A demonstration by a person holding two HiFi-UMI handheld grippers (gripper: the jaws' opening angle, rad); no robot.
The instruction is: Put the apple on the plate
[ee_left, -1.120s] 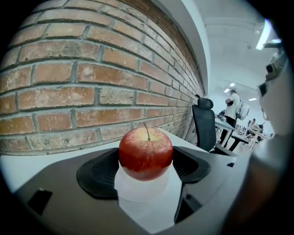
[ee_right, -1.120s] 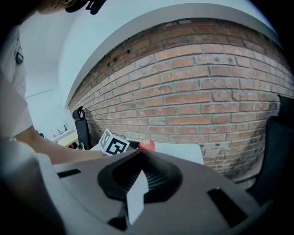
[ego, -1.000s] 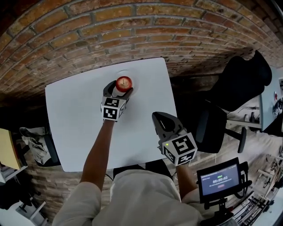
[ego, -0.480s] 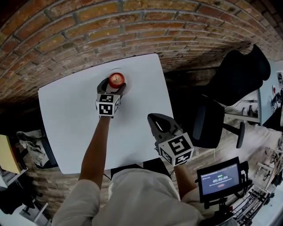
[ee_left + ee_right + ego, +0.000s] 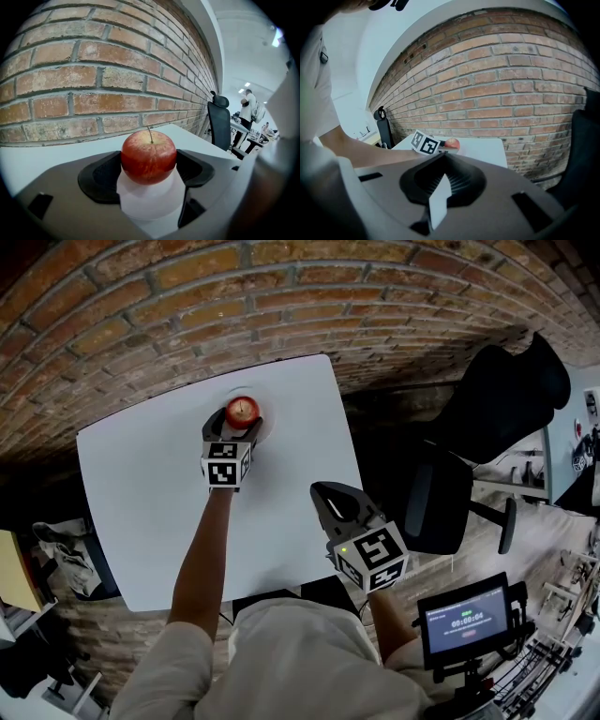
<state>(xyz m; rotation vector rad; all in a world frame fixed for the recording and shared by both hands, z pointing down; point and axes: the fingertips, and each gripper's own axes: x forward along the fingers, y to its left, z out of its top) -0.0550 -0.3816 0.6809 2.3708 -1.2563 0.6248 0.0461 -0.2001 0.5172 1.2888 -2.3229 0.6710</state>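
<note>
Snugly, apple point(image 5: 149, 157) sits between left gripper point(image 5: 148, 165) fingers point(image 5: 101, 177).

White table point(image 5: 150, 521) by brick wall point(image 5: 281, 296); black chair point(image 5: 506, 399), perhaps a bag point(image 5: 70, 545).

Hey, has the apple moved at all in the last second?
No, not noticeably. The apple, held in the left gripper, keeps about the same offset from the table at its far right corner; the camera shifted instead.

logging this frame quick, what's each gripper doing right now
Left gripper: closed on the apple.
Right gripper: closed, holding nothing.
</note>
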